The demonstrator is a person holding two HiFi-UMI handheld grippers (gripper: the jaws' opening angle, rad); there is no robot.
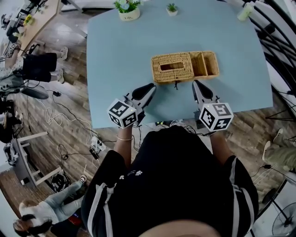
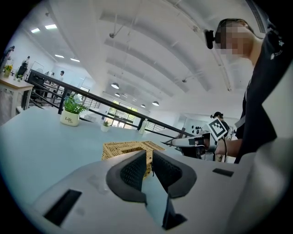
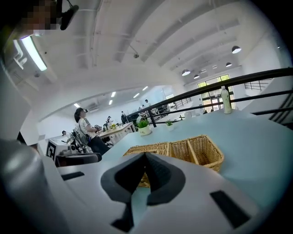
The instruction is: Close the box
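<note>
Wicker box (image 1: 210, 74) sits near the middle of the table (image 1: 115, 55), somewhat toward the near edge, with its long side parallel to that edge; a woven lid (image 1: 172, 67) with a slot in it lies flat over the box's left part, while the right part shows two uncovered compartments; left gripper (image 1: 149, 89) hangs over the table just short of the box's near left corner, apart from it, its fingers a narrow gap apart with nothing between them; right gripper (image 1: 196, 85) is just short of the box's near side, about where lid meets compartments, its fingers closed together on nothing; both point toward the far edge; at the far edge stand a potted plant (image 1: 128, 9) in a white pot and a smaller plant (image 1: 172, 8); a pale bottle (image 1: 246, 10) stands by the far right corner.
</note>
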